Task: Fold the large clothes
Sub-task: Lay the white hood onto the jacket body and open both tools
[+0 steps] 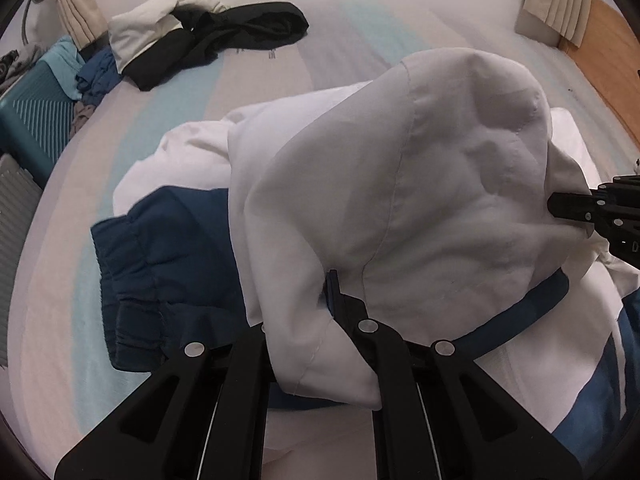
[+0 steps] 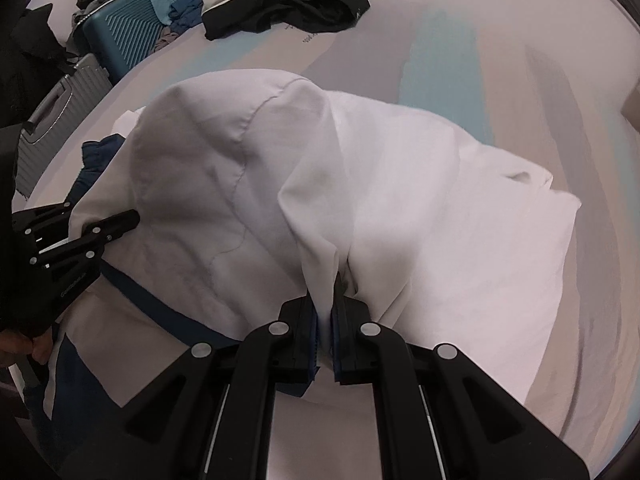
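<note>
The left hand-held gripper is clamped on a fold of the white and navy jacket, pinching it at the navy-trimmed edge. The right hand-held gripper is likewise closed on a pleat of the same white cloth. Between the two grips the navy-trimmed edge runs crosswise, and the lifted panel, seemingly the hood, drapes forward and away from both over the rest of the jacket, which lies on the striped bed. A navy elastic cuff sits left of the left grip. Both hands look equally near, so the fold likely lands forward. A pile of dark clothes lies well apart.
</note>
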